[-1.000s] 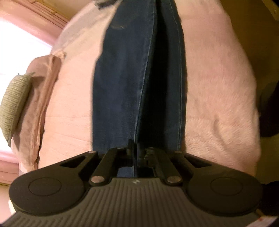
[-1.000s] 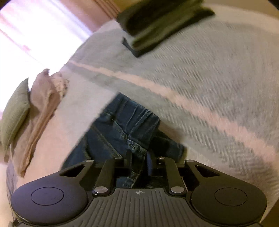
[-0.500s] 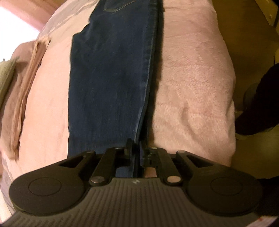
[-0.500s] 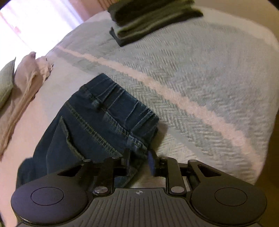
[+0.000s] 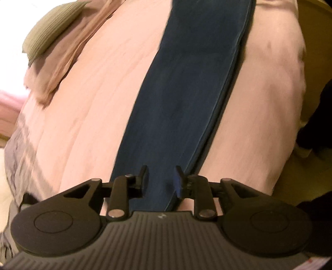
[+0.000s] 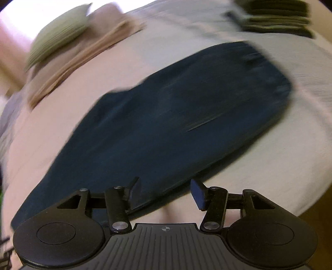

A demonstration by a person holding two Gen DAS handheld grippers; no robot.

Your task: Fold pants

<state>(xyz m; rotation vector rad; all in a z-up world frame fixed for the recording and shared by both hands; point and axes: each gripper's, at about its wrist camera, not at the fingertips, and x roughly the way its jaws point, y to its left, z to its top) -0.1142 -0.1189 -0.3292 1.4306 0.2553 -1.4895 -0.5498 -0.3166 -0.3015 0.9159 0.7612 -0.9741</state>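
Left gripper (image 5: 160, 178): jaws parted narrowly, just been opening, pads gripping nothing, angled steeply downward. Right gripper (image 6: 165, 192): jaws wider apart, also just been opening, nothing clamped between its fingers, tilted downward.

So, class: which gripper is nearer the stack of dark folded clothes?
Right. The right gripper sees the stack of dark folded clothes beyond the jeans; the left gripper view omits it.

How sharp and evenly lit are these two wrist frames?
Right wrist: heavy motion smear across the jeans and folded stack; gripper body stays crisp. Left wrist: milder blur, window blown out white at left, fisheye bulging the pink bedspread.
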